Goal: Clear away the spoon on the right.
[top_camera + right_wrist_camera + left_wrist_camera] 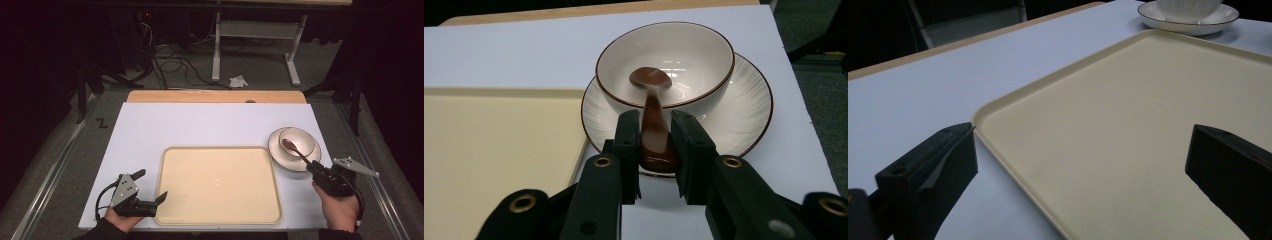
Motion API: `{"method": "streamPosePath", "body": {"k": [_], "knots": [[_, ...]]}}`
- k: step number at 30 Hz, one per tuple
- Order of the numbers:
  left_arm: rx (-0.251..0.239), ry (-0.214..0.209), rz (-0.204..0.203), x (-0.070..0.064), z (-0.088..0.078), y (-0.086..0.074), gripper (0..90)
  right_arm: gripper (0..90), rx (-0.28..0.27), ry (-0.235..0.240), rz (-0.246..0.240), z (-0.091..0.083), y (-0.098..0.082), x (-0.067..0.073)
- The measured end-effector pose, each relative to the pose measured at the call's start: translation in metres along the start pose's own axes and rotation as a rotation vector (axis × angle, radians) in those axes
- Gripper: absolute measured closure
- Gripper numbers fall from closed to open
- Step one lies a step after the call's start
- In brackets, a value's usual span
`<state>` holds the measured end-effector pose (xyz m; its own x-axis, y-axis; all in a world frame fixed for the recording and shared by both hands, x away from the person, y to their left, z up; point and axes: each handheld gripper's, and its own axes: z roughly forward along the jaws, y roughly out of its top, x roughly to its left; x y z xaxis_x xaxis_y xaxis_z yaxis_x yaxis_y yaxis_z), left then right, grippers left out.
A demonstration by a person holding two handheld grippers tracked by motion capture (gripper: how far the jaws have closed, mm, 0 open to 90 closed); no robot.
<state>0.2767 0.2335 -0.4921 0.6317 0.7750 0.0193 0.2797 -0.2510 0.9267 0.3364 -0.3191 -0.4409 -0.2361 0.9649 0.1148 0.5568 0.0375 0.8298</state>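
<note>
Brown spoon lengthwise, bowl-end away

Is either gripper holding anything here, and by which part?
The right gripper clamps the brown spoon by its handle end; the left gripper holds nothing.

We list a spoon, brown, glossy and smooth, ceramic by its look. Bowl and saucer at 2 o'clock: glazed white ware, shiny, the saucer finely ribbed. Tray: cream plastic, matt and smooth. Surface: pale matt sheet with a wood edge at 12 o'clock. Right gripper: matt black plastic with brass-coloured eyelets.
</note>
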Motion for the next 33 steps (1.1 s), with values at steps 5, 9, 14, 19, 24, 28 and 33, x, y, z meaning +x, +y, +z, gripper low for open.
{"method": "streamPosePath", "body": {"k": [5, 9, 14, 19, 24, 28, 33], "knots": [[0.0, 0.001, 0.001, 0.0, 0.0, 0.0, 0.9, 76.6, 0.001, -0.011, -0.028, -0.001, 0.0, 0.003], [0.0, 0.002, 0.002, 0.0, 0.0, 0.0, 0.9, 76.8, -0.006, -0.019, -0.052, -0.002, 0.001, 0.004], [-0.002, 0.002, 0.0, 0.0, -0.001, 0.0, 0.9, 77.0, -0.031, -0.031, -0.062, -0.006, 0.002, 0.004], [-0.002, 0.002, 0.0, 0.0, -0.001, 0.0, 0.9, 77.0, -0.077, -0.034, -0.083, -0.013, 0.005, 0.007], [-0.002, 0.004, 0.0, 0.0, -0.001, 0.0, 0.9, 77.0, -0.136, -0.018, -0.122, -0.023, 0.008, 0.015], [-0.003, 0.005, -0.001, 0.0, -0.001, 0.0, 0.9, 77.0, -0.178, 0.021, -0.148, -0.03, 0.01, 0.024], [-0.002, 0.005, 0.0, 0.0, -0.001, 0.0, 0.9, 76.9, -0.21, 0.079, -0.184, -0.034, 0.009, 0.036]]}}
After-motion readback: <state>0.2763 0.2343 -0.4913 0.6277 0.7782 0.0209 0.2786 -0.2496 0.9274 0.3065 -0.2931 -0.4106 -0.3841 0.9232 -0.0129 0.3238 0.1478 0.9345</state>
